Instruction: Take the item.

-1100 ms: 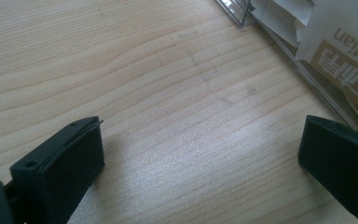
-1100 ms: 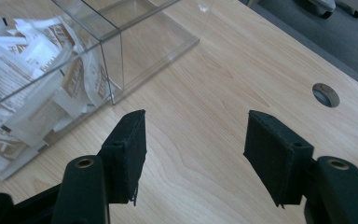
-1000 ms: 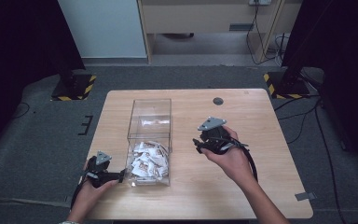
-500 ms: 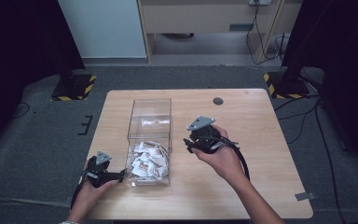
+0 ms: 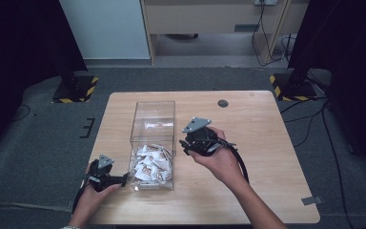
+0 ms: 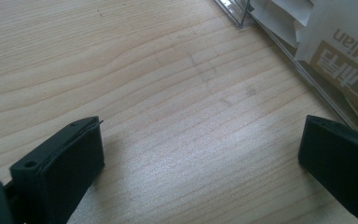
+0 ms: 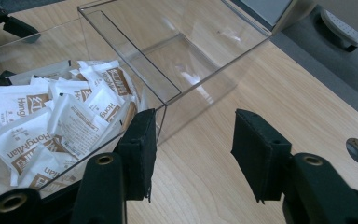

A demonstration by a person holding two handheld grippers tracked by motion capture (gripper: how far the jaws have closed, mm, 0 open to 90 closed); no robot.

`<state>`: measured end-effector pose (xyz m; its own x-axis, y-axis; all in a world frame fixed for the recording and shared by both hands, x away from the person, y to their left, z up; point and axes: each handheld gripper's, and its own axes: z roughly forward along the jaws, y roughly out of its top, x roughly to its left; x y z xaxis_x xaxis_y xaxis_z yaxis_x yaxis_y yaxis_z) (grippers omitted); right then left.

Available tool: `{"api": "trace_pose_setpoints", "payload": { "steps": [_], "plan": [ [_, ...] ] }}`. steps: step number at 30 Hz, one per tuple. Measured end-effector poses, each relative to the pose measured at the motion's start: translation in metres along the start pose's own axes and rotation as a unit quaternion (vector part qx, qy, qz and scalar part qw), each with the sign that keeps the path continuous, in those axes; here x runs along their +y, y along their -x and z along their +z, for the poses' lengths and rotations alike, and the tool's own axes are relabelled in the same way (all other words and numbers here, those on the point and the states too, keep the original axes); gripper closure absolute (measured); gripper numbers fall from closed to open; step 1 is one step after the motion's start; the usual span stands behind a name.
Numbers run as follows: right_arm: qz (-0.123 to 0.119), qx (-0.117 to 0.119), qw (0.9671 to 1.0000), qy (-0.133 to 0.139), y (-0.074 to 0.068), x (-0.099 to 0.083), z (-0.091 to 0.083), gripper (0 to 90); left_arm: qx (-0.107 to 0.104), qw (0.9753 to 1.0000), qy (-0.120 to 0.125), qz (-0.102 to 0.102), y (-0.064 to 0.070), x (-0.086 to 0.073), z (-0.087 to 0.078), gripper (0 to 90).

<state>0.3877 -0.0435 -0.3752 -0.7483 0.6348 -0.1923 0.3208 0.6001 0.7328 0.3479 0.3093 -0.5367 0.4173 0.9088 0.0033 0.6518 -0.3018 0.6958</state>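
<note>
I've got the right gripper (image 5: 187, 144) jaws apart, empty, just right of the clear box (image 5: 153, 110); sachets (image 5: 148, 163) fill its near compartment. Left gripper (image 5: 122, 180) open too, resting near-left. Next, probably dip in for one.

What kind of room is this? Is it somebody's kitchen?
Probably not a kitchen: it looks like a lab or test room. A bare wooden table stands on grey carpet, with dark curtains at the sides and yellow-black striped stand feet nearby.

Laboratory recording bay: a lone wooden tabletop (image 5: 267, 143) on grey carpet (image 5: 38, 157), flanked by black curtains (image 5: 24, 43), hazard-striped stand bases (image 5: 76, 90), trailing cables (image 5: 267, 28); apparently office furniture (image 5: 209, 19) behind.
</note>
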Motion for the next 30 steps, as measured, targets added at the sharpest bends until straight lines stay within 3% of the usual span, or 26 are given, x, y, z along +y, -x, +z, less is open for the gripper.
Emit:
{"api": "trace_pose_setpoints", "payload": {
  "steps": [12, 30],
  "plan": [
    [-0.015, 0.012, 0.9998, 0.008, -0.008, 0.007, -0.001, 59.4, 0.000, 1.0000, 0.000, 0.000, 0.000, 0.000, 0.000, 0.0],
    [-0.053, 0.047, 0.9975, 0.000, -0.039, 0.015, 0.019, 64.9, 0.000, 1.0000, 0.000, 0.000, 0.000, 0.000, 0.000, 0.0]
  ]
}}
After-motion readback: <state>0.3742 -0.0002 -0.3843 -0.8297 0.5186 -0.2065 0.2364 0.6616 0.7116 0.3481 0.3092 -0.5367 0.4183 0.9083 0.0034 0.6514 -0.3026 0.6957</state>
